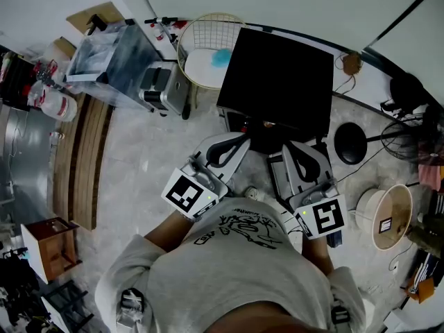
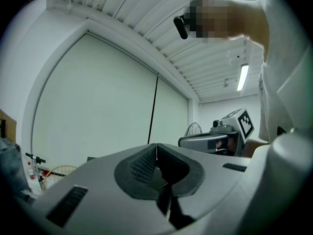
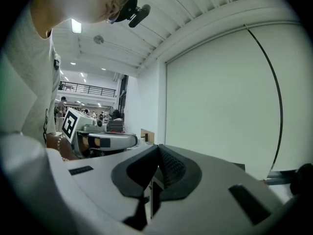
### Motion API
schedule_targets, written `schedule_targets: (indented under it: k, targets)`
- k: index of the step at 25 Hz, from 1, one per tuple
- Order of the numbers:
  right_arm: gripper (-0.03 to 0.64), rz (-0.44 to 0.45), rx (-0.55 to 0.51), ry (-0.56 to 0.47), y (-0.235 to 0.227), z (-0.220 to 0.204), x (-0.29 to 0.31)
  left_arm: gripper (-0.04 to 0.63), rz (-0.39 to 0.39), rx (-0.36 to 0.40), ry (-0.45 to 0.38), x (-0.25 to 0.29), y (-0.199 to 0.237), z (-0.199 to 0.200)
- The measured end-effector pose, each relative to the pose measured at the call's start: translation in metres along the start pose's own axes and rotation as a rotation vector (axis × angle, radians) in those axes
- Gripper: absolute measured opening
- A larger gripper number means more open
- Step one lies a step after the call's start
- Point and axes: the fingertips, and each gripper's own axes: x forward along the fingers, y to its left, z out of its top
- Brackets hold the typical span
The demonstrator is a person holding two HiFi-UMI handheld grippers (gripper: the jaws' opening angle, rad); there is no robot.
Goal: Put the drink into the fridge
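Observation:
A black box-shaped cabinet (image 1: 277,82), seen from above, stands on the floor just ahead of me. My left gripper (image 1: 232,143) and right gripper (image 1: 297,151) are held side by side, level, pointing at its near side. Both are shut with nothing between the pads. In the left gripper view the left gripper (image 2: 156,148) has its jaws meeting against a pale wall, with the right gripper (image 2: 220,138) beside it. In the right gripper view the right gripper (image 3: 157,151) is likewise closed and empty, and the left gripper (image 3: 98,138) shows at the left. I can pick out no drink in either gripper.
A wire basket (image 1: 208,50) stands left of the cabinet, with a grey cart (image 1: 111,57) and a metal case (image 1: 166,89) further left. Clear bottles with red caps (image 1: 59,105) sit at the far left. A black round stool (image 1: 350,143), a fan (image 1: 409,137) and a round bin (image 1: 388,217) crowd the right.

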Motion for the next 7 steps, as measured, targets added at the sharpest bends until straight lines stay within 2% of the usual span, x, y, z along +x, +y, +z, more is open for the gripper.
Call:
schedule_targets:
  k: [4,7]
  targets:
    - [0.008,-0.004,0.016,-0.017,0.0002,0.0064,0.0063,0.021,-0.008,0.019,-0.013,0.0009,0.0034,0.0030]
    - [0.008,-0.002,0.018,-0.021,-0.0001,0.0091,0.0095,0.021,-0.006,-0.003,-0.003,0.0015,0.0055,0.0027]
